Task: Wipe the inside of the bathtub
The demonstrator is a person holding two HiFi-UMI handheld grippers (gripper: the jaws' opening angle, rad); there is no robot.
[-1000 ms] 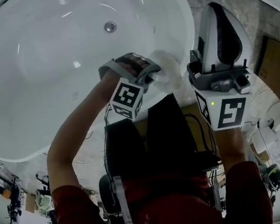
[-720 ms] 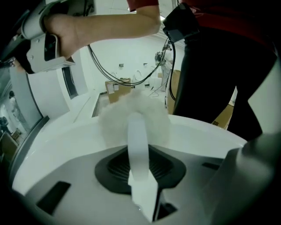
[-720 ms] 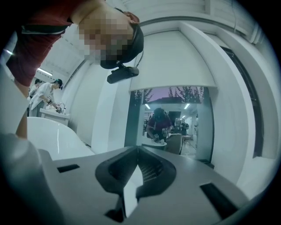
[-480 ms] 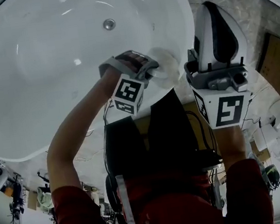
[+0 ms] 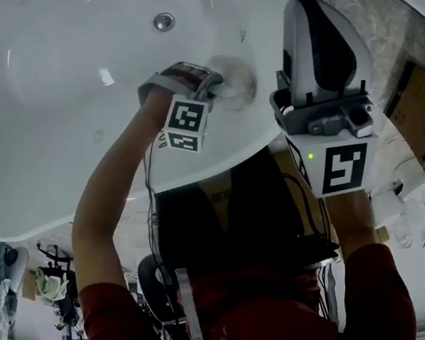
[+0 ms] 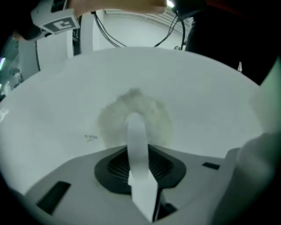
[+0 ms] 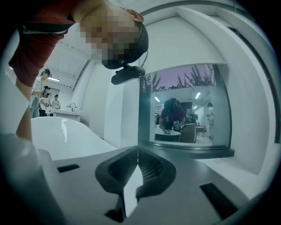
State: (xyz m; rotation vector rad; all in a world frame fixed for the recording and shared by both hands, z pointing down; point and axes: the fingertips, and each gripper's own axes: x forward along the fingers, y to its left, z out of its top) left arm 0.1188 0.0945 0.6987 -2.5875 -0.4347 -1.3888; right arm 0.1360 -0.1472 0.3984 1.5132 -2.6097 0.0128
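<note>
The white bathtub [image 5: 49,134] fills the far and left part of the head view, its inside smooth and glossy with bright streaks of reflected light along the curved wall. The near rim runs across in front of the person's dark lap.

The right gripper [image 5: 314,15] is held up on the right, outside the tub, over the speckled floor. In the right gripper view, the right gripper [image 7: 137,151] has its jaws pressed together with nothing between them, pointing toward a window in a white wall.

The left gripper [image 5: 216,87] reaches over the rim into the tub at its right end. It is clenched on a cloth [image 5: 236,84], a pale, fuzzy, roundish pad. In the left gripper view the cloth [image 6: 151,114] lies flat against the tub's inner wall just beyond the closed jaws, slightly duller than the enamel around it.

The round metal drain [image 5: 164,22] sits farther off, to the left of the cloth.
</note>
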